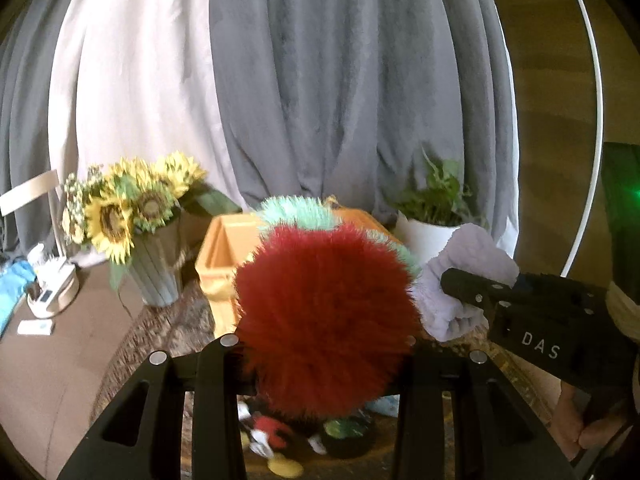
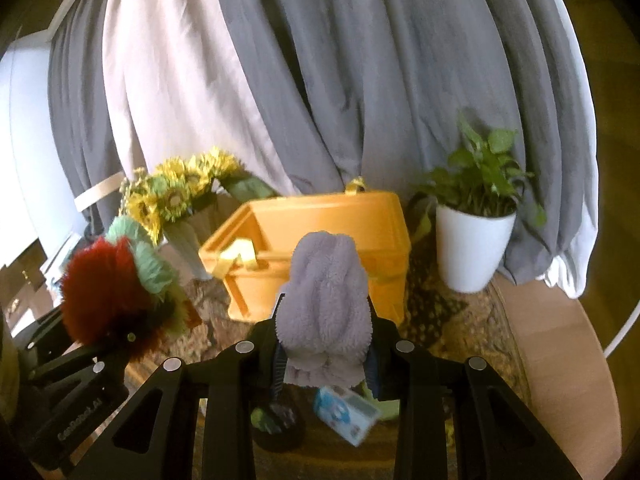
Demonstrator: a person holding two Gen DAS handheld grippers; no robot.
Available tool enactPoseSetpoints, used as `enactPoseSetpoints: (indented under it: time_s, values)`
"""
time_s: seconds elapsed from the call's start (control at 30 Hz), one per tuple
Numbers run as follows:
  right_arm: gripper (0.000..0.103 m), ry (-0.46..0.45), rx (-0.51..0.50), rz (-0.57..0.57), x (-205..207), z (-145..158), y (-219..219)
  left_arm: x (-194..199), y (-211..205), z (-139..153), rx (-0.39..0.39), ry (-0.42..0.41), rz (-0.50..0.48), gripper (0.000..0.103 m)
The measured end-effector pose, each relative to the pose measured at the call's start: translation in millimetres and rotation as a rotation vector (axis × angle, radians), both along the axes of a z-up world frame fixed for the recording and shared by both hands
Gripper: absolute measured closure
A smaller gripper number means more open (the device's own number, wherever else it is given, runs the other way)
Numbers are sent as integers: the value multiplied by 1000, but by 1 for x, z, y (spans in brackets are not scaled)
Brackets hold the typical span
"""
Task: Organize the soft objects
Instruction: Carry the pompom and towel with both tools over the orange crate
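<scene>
Red pompom clamped between left fingers, lavender plush between right fingers.

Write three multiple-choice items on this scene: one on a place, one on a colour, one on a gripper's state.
1. The white-potted plant stands where relative to the orange bin?
A. to its right
B. inside it
C. to its left

2. The fluffy toy in the left gripper is mostly:
A. blue
B. red
C. black

3. The right gripper is:
A. open and empty
B. shut on the lavender plush
C. holding the sunflowers

Key: 1 A, the pot sits right of the bin; 2 B, red fur dominates; 3 B, its fingers squeeze the plush.
</scene>
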State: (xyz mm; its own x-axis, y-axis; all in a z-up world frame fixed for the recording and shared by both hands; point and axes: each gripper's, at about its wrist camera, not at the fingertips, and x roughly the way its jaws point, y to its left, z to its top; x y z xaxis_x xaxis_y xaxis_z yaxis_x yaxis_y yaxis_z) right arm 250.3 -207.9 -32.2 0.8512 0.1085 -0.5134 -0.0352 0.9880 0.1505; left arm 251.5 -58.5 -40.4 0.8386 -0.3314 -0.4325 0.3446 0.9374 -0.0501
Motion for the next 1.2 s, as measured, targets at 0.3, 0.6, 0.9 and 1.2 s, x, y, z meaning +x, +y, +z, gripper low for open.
enactPoseSetpoints:
  time_s: [0.3,0.6,0.9,1.2]
  values:
    - [71,-79,-21,-27,30,22,23,36,25,22,7,-77,3,66]
    - [71,-122,-55,-38,75,39,26,81,24,31,4,-83,4,66]
    - [71,-122,-64,-63,134,36,16,139,13,31,9,-87,-15,66]
    - [71,-49,-79,-100,182,13,4,203,-3,10,14,0,-22,66]
